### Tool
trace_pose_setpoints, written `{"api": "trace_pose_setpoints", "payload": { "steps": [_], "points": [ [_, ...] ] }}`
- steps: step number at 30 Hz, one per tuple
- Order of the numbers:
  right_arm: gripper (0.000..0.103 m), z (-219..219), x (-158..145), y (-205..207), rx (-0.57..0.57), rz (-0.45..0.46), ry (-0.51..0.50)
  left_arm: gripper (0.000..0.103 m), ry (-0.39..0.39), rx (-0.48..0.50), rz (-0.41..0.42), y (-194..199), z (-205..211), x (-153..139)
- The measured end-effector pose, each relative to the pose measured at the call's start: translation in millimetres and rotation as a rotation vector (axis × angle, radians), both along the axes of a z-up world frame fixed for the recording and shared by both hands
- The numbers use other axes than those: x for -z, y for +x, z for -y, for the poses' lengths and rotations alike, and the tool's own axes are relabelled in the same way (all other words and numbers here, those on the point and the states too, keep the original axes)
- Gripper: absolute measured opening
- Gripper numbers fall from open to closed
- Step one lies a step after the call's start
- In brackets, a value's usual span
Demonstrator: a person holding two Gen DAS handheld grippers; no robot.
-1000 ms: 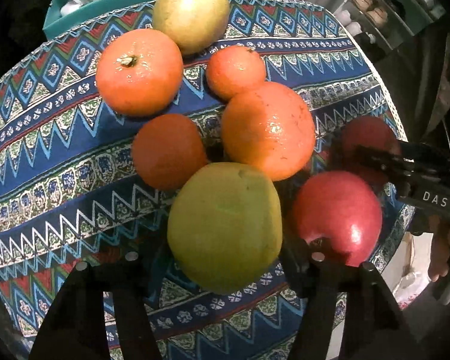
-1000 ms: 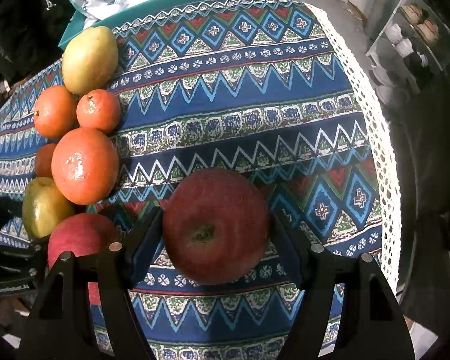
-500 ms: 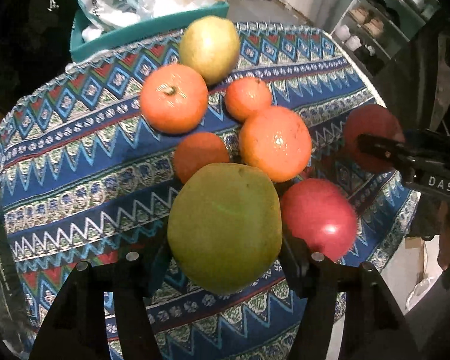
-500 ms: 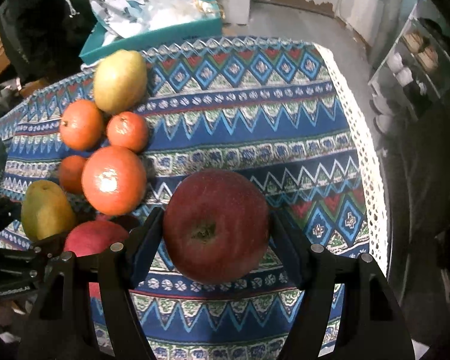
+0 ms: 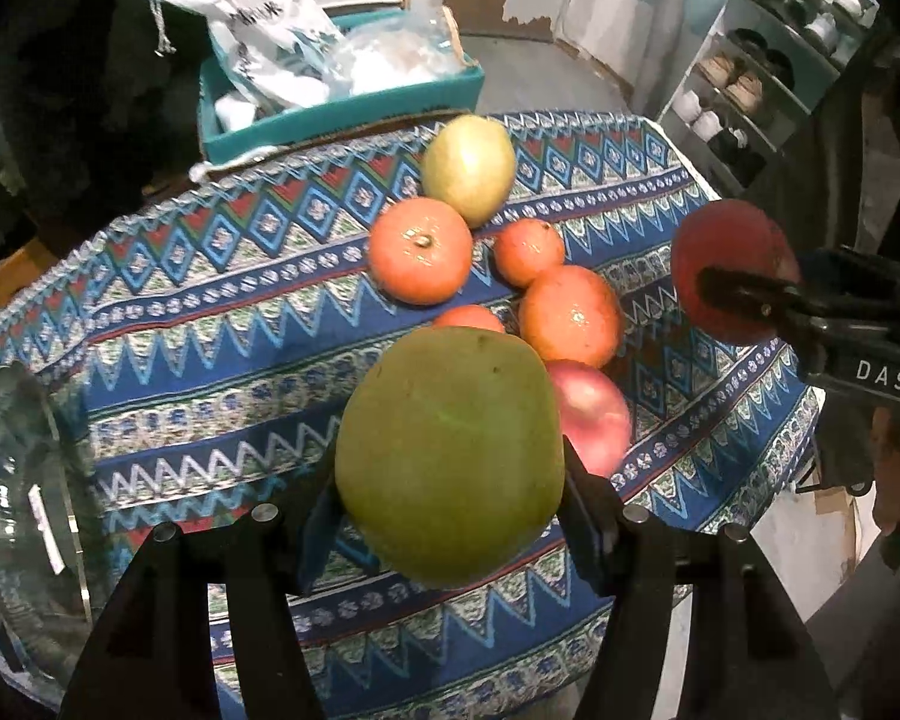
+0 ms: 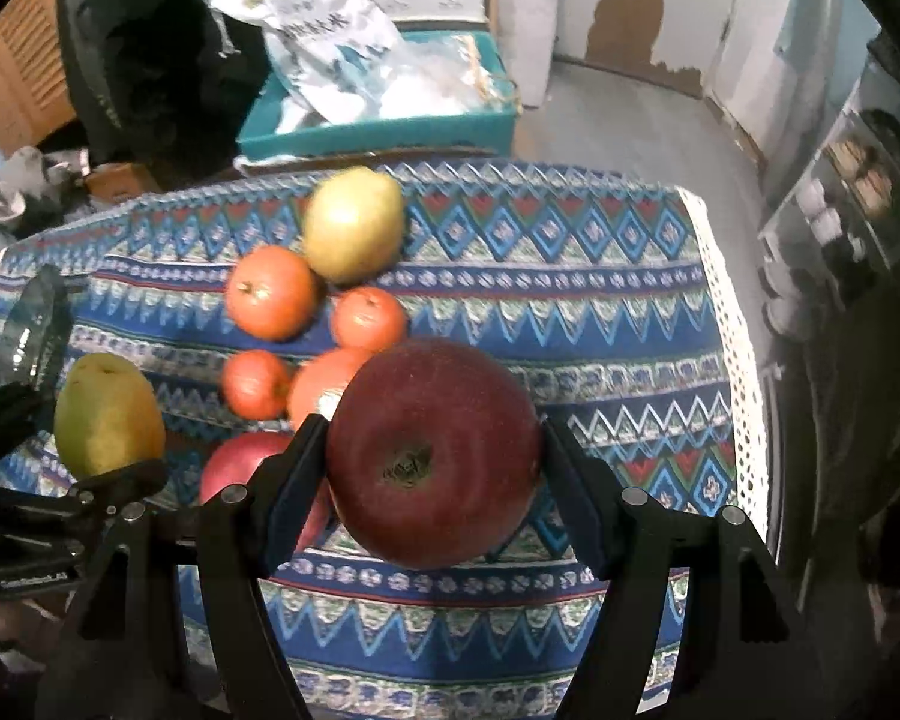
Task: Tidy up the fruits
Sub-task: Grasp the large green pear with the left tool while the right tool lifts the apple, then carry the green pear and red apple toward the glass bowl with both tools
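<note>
One patterned tablecloth (image 6: 570, 300), teal box (image 6: 378, 135) behind, shelves (image 5: 768, 78) at right.

Woven patterned cloth (image 5: 222, 324) w/ lace edge, matt green pear (image 5: 450, 456), glossy red apple (image 6: 432, 450), black plastic gripper fingers (image 5: 588, 516).

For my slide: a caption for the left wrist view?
Left hand-held gripper holds a green pear above the patterned tablecloth.
</note>
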State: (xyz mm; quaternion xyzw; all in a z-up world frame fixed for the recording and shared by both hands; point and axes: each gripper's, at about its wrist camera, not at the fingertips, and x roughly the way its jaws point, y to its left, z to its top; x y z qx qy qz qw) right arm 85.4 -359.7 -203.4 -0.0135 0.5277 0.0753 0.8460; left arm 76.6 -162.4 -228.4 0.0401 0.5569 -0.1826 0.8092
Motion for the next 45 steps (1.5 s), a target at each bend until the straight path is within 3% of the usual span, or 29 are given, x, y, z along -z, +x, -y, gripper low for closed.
{"api": "trace_pose_setpoints", "payload": {
  "steps": [13, 31, 45],
  "points": [
    [0.071, -45.3, -42.5, -3.8, -0.094, 0.099, 0.012, 0.065, 0.02, -0.045, 0.104, -15.1, -39.9, -36.8],
    [0.071, -112.3, -95.1, -6.2, -0.21, 0.193, 0.096, 0.065, -0.043, -0.137, 0.187, -32.4, -99.6, -91.0],
    [0.071, -169.9, -110.6, 2.1, -0.29, 0.211, 0.137, 0.065, -0.034, -0.222, 0.235, -40.8, -148.2, -101.8]
  ]
}}
